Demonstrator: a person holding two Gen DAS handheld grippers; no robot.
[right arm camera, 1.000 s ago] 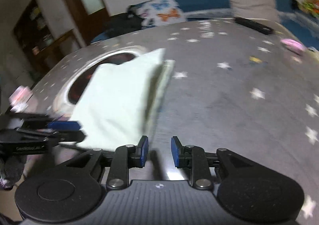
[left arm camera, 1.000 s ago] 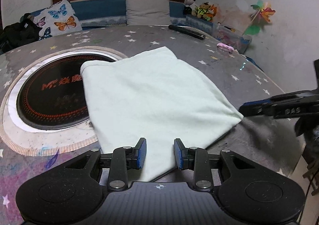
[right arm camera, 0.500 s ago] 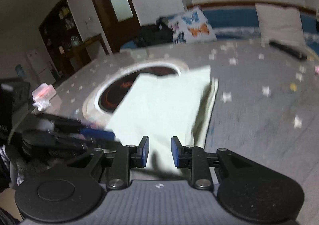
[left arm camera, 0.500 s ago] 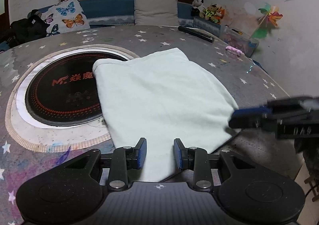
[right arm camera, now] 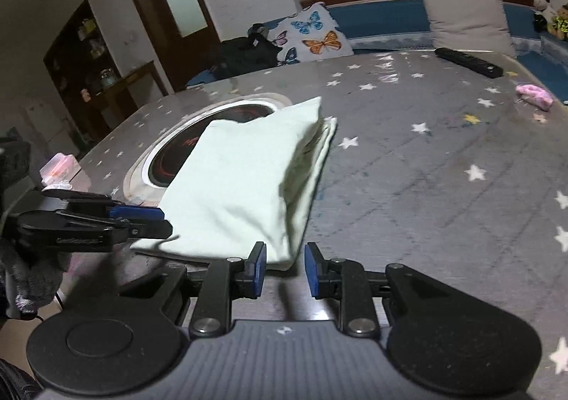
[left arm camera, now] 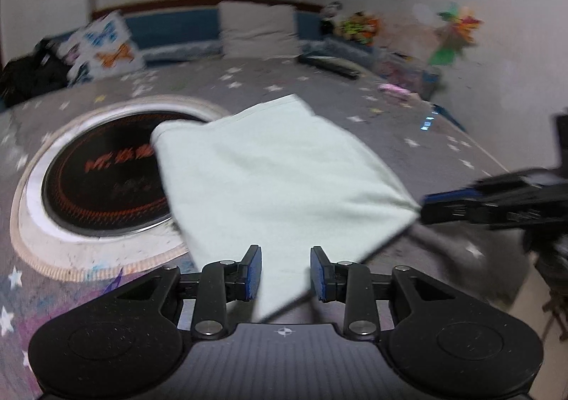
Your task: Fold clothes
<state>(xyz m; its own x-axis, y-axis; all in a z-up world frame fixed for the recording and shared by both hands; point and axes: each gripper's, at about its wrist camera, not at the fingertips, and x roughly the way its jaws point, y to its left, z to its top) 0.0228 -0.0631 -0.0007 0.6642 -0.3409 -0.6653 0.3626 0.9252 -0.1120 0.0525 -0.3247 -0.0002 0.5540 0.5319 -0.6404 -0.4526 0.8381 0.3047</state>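
Pale green folded cloth (left arm camera: pixel 277 173) lay on the star-patterned desk (right arm camera: pixel 443 158), one edge overlapping the round black inset plate (left arm camera: pixel 106 180). Left claw (left arm camera: pixel 285 274) sat at the cloth's near corner – jaws narrowly apart, fabric between them, pads not pressing. Right claw (right arm camera: pixel 283 270) sat at the other near corner – narrow gap, nothing gripped, cloth just ahead of the tips. Black remote (right arm camera: pixel 468 62) and pink item (right arm camera: pixel 534 96) lay well apart, far side.
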